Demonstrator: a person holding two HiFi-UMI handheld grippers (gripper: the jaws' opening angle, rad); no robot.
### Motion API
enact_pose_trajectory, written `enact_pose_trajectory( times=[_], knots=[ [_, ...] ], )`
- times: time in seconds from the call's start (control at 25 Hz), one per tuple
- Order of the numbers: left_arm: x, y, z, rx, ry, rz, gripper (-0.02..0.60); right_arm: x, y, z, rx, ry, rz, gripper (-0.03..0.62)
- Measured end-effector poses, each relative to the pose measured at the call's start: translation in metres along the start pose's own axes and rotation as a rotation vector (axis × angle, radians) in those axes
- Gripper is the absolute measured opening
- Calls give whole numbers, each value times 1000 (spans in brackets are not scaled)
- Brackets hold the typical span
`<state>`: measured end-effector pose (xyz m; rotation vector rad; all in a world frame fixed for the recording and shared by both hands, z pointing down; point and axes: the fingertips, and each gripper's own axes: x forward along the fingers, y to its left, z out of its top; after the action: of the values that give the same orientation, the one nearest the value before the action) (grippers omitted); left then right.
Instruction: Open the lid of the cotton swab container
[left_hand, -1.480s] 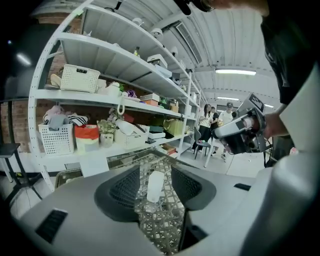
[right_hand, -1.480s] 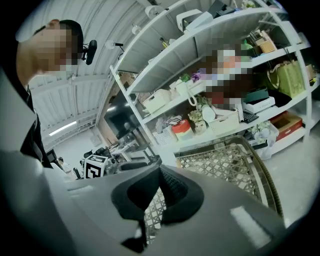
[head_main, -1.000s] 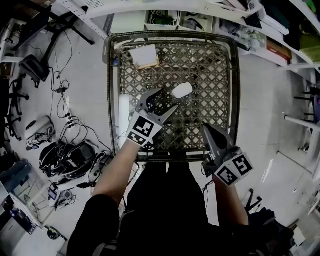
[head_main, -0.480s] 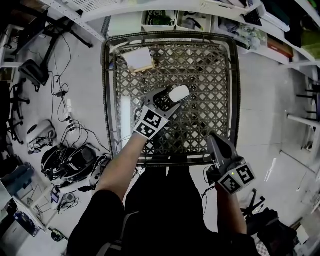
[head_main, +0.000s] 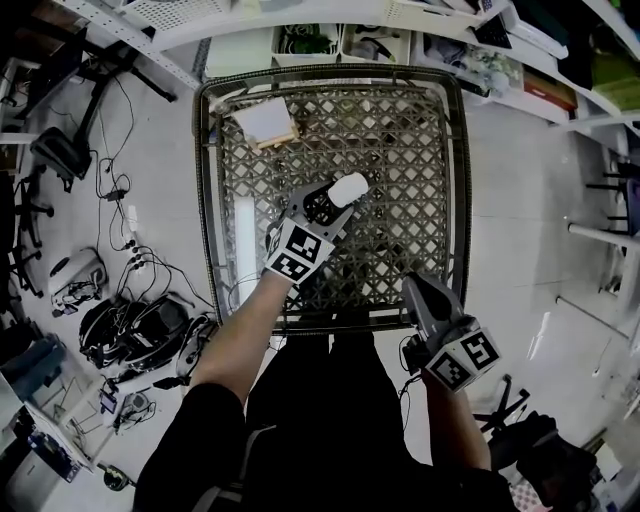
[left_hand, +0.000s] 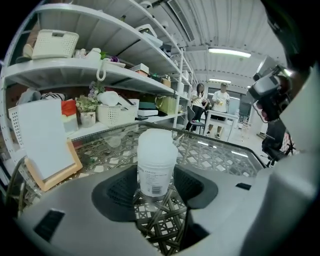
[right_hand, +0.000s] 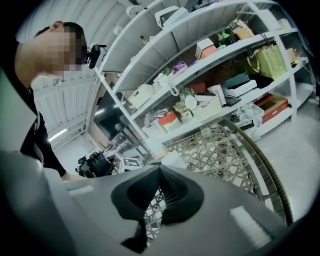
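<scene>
One cotton swab container, one lid, two grippers, one woven table, one framed white card; container upright near table middle, long axis vertical, lid on top, closed; left gripper jaws just been closing, pads now pressing container's lower sides; right gripper jaws together, empty, over table's near edge.

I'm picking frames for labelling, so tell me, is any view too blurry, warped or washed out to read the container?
Head view: sharp, evenly lit, bent at the edges with dark corners; the container is small but clear. Left gripper view: container crisp and close, shelves bowed, ceiling light blown out. Right gripper view: strong warp, black rim, container not clearly shown.
</scene>
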<state>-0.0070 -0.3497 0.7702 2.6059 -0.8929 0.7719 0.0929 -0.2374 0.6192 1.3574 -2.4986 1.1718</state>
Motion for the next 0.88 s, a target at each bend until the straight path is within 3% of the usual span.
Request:
enact_pose_trajectory(
  times=[0.24, 0.36, 0.64, 0.88],
  knots=[
    [14, 2, 0, 8, 24, 50, 229, -1, 6, -1, 12, -6, 4, 11],
    [17, 8, -1, -9, 33, 81, 203, 0, 15, 5, 37, -23, 20, 11],
    [-1, 1, 0, -35, 68, 36, 196, -20, 39, 17, -24, 16, 19, 11],
    [-52, -24, 33, -11, 36, 4, 196, -33, 66, 56, -86, -31, 45, 11]
  ],
)
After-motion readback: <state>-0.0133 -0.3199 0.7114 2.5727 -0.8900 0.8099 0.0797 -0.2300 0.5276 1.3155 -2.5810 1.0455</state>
